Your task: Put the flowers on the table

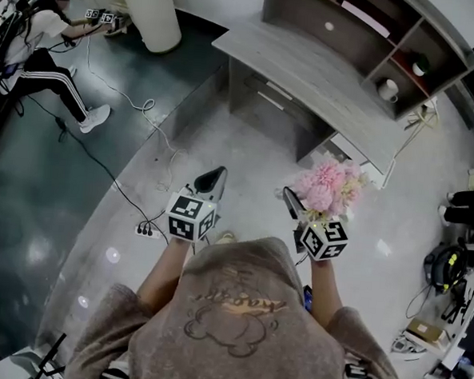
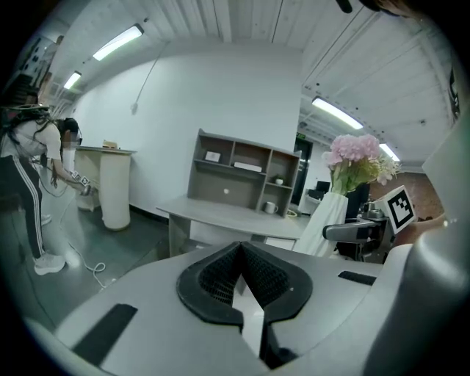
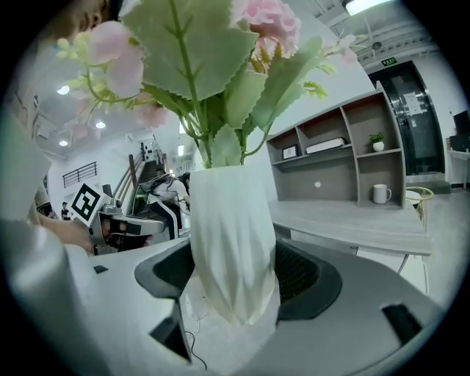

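A bunch of pink flowers [image 1: 329, 185] stands in a white pleated vase [image 3: 231, 242]. My right gripper [image 1: 304, 203] is shut on the vase and holds it upright above the floor, with the blooms [image 3: 264, 22] over the jaws. The grey table [image 1: 308, 77] lies ahead, a step away, and also shows in the right gripper view [image 3: 352, 224]. My left gripper [image 1: 211, 179] hangs to the left of the flowers, its jaws shut with nothing between them [image 2: 241, 253]. In the left gripper view the vase [image 2: 327, 220] shows at the right.
A shelf unit [image 1: 375, 33] with a white mug [image 1: 387, 90] stands at the back of the table. Cables [image 1: 146, 107] and a power strip [image 1: 146, 230] lie on the floor at left. A person [image 1: 46, 45] works by a white pedestal [image 1: 156, 11]. Equipment [image 1: 448, 266] crowds the right.
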`<state>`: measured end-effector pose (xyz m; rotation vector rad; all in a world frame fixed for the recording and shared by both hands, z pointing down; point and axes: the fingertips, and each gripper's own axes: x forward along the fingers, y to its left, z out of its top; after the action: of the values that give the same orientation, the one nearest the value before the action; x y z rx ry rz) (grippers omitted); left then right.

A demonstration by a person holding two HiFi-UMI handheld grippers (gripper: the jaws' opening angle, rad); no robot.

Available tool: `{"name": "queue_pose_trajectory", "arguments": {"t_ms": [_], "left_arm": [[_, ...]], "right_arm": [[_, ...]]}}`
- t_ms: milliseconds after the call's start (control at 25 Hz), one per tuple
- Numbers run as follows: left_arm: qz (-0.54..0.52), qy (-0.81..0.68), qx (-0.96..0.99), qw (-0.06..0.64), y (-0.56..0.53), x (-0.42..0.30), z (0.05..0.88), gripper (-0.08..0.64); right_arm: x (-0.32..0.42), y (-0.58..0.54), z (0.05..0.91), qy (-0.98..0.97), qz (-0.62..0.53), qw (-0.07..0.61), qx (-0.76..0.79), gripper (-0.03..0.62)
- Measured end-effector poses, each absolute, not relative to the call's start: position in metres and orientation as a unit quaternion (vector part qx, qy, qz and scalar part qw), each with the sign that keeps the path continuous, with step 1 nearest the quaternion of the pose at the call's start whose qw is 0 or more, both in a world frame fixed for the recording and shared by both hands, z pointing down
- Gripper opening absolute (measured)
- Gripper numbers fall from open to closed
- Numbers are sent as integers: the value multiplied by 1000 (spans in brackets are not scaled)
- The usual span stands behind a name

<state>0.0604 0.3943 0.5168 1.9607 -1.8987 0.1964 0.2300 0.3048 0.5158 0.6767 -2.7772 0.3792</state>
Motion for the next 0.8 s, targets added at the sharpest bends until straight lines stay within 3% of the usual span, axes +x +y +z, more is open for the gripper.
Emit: {"name": "queue_pose_trajectory", "arguments": {"t_ms": [400,800], "left_arm": [[74,-674,705,209,363,26,532,11],[81,-674,706,200,262,-25,525,11]], "right_arm": [[197,269,523,-950,132,131,252,334],[147,170,524,-949,139,128,253,334]]}}
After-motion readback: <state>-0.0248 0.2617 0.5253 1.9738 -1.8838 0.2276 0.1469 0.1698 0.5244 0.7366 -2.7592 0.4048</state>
